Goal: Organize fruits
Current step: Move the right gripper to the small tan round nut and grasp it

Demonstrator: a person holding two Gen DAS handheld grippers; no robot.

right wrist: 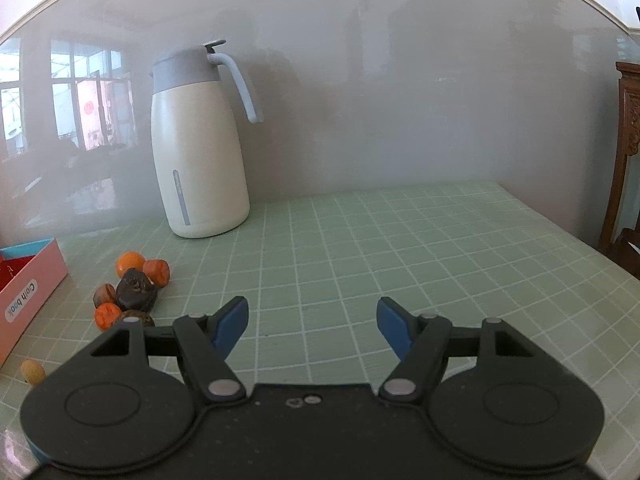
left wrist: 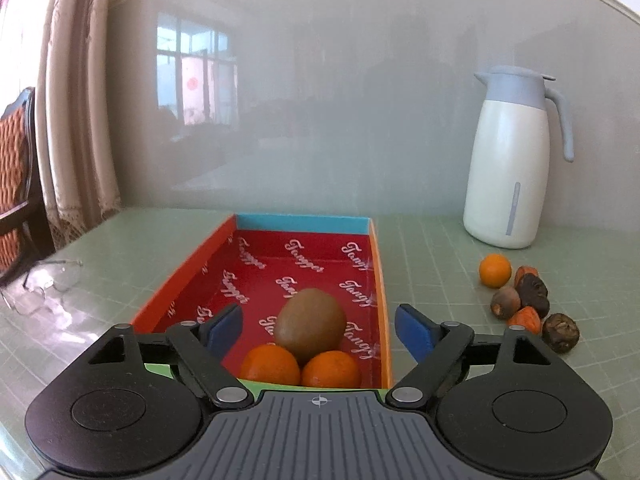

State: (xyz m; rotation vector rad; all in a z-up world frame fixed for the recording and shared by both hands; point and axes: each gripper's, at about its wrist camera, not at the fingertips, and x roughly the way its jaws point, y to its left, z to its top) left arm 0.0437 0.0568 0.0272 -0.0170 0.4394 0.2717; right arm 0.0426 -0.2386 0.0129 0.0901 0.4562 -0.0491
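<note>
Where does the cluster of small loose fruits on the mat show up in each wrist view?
Left wrist: loose fruit cluster at right, beside the red box, below the jug.
Right wrist: cluster at left, below the jug.
Shared landmark: the white jug.

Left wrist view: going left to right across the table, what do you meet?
Eyeglasses → red box → kiwi inside it → white jug, with the loose pile of small fruit in front of it.
</note>
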